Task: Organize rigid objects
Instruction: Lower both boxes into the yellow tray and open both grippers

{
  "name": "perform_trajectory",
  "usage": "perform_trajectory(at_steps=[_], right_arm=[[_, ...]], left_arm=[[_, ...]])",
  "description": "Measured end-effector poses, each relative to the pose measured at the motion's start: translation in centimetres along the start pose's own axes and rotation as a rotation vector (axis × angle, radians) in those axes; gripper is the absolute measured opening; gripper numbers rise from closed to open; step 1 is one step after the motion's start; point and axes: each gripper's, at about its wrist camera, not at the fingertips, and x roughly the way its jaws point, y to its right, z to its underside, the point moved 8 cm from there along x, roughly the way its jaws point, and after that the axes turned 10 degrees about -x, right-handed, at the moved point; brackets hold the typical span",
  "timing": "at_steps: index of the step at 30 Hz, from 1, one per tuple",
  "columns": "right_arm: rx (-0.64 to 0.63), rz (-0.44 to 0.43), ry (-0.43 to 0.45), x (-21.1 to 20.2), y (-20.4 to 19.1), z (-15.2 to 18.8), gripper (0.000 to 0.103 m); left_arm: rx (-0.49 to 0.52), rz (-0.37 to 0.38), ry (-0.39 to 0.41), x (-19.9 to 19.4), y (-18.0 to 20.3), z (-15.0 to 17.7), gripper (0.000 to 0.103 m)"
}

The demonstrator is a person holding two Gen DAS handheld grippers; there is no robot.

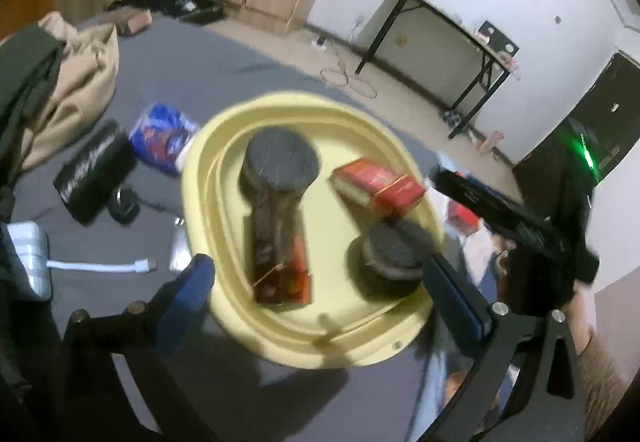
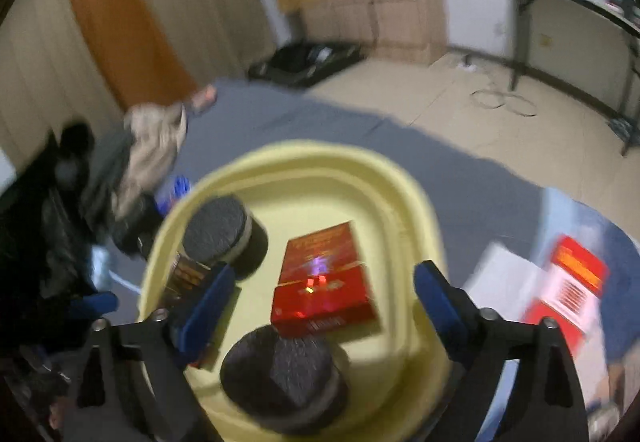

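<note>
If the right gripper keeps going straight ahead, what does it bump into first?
Probably the red box lying in the yellow basin: it sits right between the open right gripper fingers. The nearer round jar lid lies lower and might touch first; depth is unclear.

Dim, flat indoor light fills both views, and a soft shadow falls on the grey bed sheet (image 1: 224, 65) below the yellow basin (image 1: 208, 169). Motion blur smears most of the right wrist view (the red box (image 2: 324, 282) carries a small purple glare spot). Fisheye distortion bends the walls, and black vignetting closes off the corners. A green lamp (image 1: 584, 151) flares in the left wrist view.
</note>
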Motion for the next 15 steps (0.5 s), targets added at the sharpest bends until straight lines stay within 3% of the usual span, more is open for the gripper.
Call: perform_trajectory(at_steps=[3, 8, 12, 15], right_arm=[[0.062, 0.069, 0.089, -5.0, 2.2, 1.4, 0.103], [0.149, 0.205, 0.145, -14.4, 7.8, 7.0, 0.103], [0.237, 0.364, 0.127, -21.6, 13.8, 13.5, 0.103], [0.376, 0.470, 0.092, -25.4, 18.3, 18.3, 0.103]], left_arm=[[0.038, -0.006, -0.035, 0.2, 2.5, -0.3, 0.103], [0.174, 0.049, -0.048, 0.0, 10.0, 0.3, 0.103], [0.277, 0.058, -0.063, 1.8, 16.0, 1.2, 0.103], [0.322, 0.033, -0.089, 4.7, 18.6, 1.6, 0.103]])
